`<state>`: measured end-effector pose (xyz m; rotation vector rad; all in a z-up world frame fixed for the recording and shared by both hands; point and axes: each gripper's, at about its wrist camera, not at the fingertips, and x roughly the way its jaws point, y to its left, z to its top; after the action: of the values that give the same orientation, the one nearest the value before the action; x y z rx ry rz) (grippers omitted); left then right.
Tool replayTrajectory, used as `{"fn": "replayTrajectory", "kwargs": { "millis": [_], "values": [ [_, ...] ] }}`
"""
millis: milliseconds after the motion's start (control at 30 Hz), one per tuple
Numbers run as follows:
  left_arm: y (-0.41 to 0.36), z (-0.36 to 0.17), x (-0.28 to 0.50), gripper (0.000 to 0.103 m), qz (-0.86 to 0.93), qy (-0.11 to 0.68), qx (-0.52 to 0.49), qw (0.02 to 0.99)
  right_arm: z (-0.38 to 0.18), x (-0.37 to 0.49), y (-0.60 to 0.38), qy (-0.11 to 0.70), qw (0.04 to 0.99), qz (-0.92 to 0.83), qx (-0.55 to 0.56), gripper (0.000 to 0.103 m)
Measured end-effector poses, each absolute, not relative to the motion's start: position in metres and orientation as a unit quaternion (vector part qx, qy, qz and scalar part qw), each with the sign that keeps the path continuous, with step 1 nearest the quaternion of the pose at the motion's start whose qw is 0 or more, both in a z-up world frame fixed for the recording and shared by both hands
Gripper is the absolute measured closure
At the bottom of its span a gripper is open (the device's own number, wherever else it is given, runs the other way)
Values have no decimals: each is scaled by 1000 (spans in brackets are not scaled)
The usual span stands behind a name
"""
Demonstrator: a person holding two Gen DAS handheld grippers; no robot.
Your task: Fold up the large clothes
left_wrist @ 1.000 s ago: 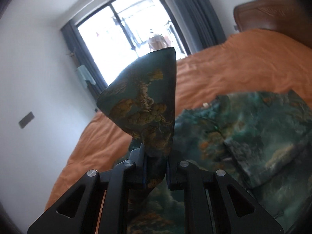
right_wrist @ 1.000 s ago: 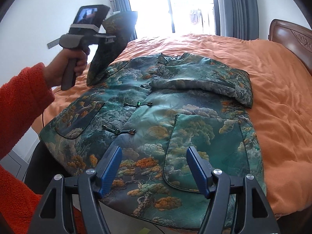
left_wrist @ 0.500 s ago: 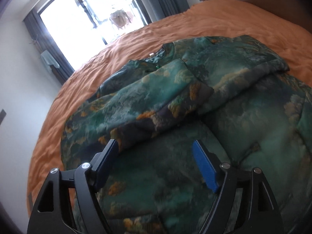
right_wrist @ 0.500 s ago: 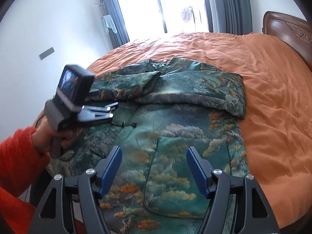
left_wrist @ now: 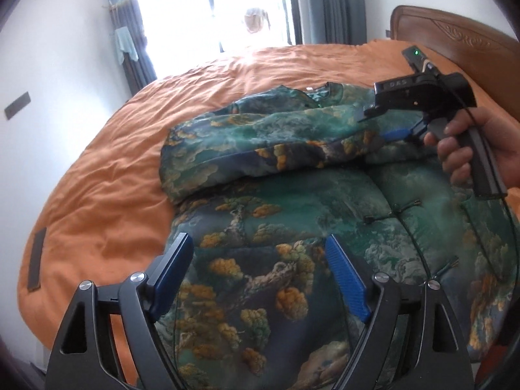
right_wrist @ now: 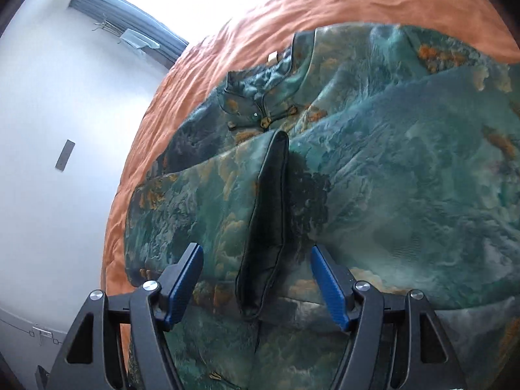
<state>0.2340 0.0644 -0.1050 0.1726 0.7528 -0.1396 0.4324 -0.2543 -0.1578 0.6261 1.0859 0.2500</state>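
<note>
A green padded jacket with a gold tree print point(left_wrist: 292, 214) lies front-up on the orange bed, both sleeves folded across its chest. My left gripper point(left_wrist: 260, 269) is open and empty over the jacket's lower left part. My right gripper point(right_wrist: 256, 279) is open, low over the chest, with the dark cuff of the left sleeve point(right_wrist: 266, 227) lying between its fingers, not gripped. In the left wrist view the right gripper point(left_wrist: 386, 130) shows at the upper right, held in a hand, down at the sleeves. The collar point(right_wrist: 260, 97) lies beyond it.
The orange duvet point(left_wrist: 107, 195) covers the bed around the jacket. A wooden headboard point(left_wrist: 455, 39) stands at the far right. A bright window with grey curtains point(left_wrist: 214, 9) is at the back, a white wall point(right_wrist: 48, 130) on the left.
My left gripper let go of the left sleeve, which now lies across the chest, and drew back toward the hem. My right gripper moved forward from the hem to the sleeve cuff.
</note>
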Motion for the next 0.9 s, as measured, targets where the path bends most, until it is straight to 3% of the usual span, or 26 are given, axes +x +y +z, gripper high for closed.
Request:
{"fn": "replayTrajectory", "kwargs": {
  "millis": [33,67,100,300,400,467,600,767,900],
  "values": [
    [69,-106,235,18,-66,370,78,923,-166,437,-250,519,793,118,297,49],
    [72,-107,237,18,-64,373,73,923,-169,440,-246,524,790,120,293,84],
    [76,-109,241,18,-62,376,70,922,-167,442,-243,525,792,128,285,86],
    [84,-107,253,18,-75,382,26,921,-109,440,-242,420,879,96,204,87],
    [85,-111,267,18,-75,398,8,914,-131,454,-240,450,872,72,179,84],
    [87,-113,276,18,-80,414,1,907,-158,460,-239,491,850,62,181,72],
    [98,-103,294,18,-89,423,-15,902,-155,447,-241,472,860,65,183,61],
    [108,-83,348,15,-74,403,-37,912,-102,421,-219,388,915,87,68,61],
    [101,-109,411,19,-43,408,-14,912,-115,434,-205,413,902,116,40,61]
  ]
}}
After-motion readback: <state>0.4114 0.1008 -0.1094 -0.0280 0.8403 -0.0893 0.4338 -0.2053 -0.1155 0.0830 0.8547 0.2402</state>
